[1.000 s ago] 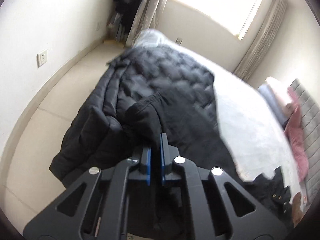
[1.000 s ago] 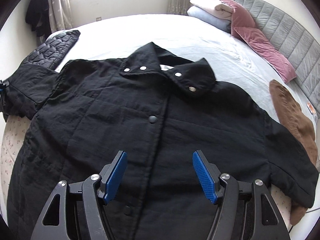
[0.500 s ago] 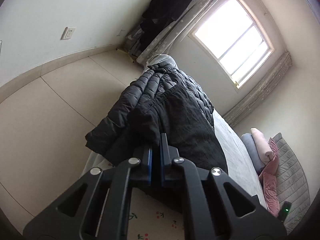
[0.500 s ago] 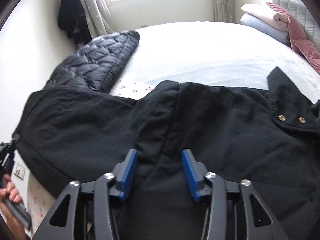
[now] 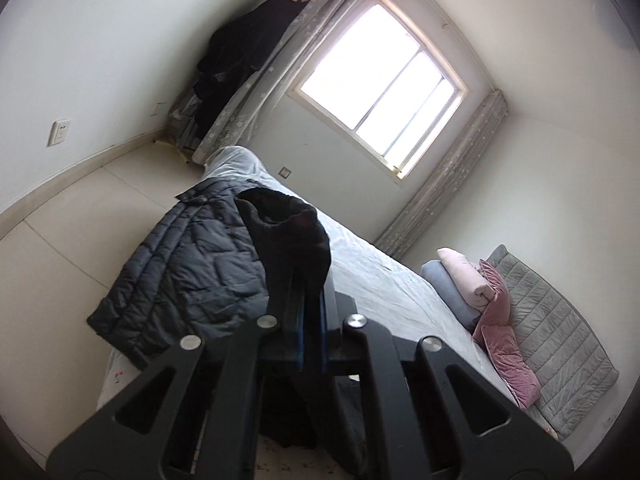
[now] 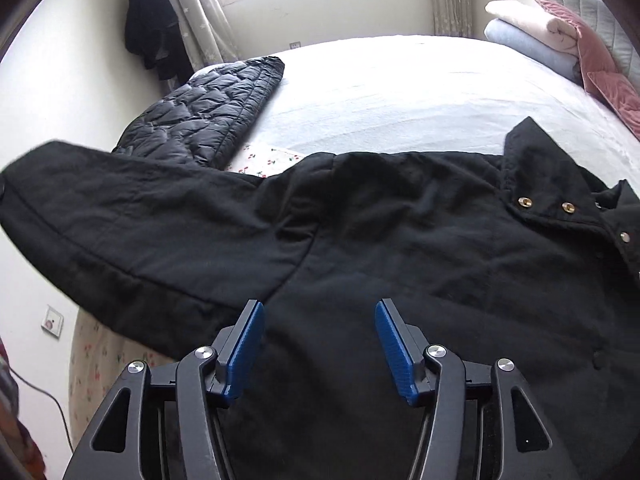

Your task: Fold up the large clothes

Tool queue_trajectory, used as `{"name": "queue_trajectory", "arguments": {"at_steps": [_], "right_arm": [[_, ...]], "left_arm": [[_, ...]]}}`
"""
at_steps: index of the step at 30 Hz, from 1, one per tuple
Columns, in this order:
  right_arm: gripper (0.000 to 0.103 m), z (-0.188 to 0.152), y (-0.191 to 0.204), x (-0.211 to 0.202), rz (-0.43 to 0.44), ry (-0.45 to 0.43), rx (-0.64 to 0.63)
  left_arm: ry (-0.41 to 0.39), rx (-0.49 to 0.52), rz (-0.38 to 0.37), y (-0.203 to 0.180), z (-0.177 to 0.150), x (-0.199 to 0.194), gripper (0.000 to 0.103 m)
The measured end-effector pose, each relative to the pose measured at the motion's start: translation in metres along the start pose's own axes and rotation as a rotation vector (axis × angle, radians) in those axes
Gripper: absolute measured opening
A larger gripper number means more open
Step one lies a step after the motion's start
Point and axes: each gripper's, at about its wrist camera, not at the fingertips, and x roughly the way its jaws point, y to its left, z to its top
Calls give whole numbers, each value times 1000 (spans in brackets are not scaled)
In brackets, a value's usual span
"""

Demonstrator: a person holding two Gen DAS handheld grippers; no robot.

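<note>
A large black jacket (image 6: 420,248) lies front up on the bed (image 6: 400,92), its snap-button collar (image 6: 544,204) to the right. Its left sleeve (image 6: 132,220) is stretched out to the left, off the bed's edge. My left gripper (image 5: 310,312) is shut on that sleeve's cuff (image 5: 288,236) and holds it raised in the air. My right gripper (image 6: 320,344) hovers over the jacket beside the armpit seam. Its jaws are opening, the blue pads (image 6: 244,344) stand apart, and the fabric lies below them without being pinched.
A dark quilted puffer jacket (image 6: 212,116) lies on the bed's far left corner. Folded blankets (image 6: 524,32) and pink pillows (image 6: 600,64) sit by the grey headboard. Dark clothes (image 6: 152,28) hang beside the curtain. A cable (image 6: 48,396) runs along the floor at left.
My left gripper lifted the sleeve cuff off the bed and tilted up toward the window. My right gripper moved left from the jacket's front to the armpit, narrowed, then widened again.
</note>
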Motion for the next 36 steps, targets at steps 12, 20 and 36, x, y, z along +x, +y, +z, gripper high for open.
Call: {"name": "queue_trajectory", "arguments": {"at_steps": [12,20,36], "right_arm": [[68,-57,-120,-122,-26,-81,188],[68,-86,-193,-159,-35,-123,340],[46,-109,-241,-92,193,-47,601]], "left_arm": [[213,263,-337,-230,-70,4,7],[503,415,-524,-320,-180,13,21],[640,505,-197,-146,-180,99,18]]}}
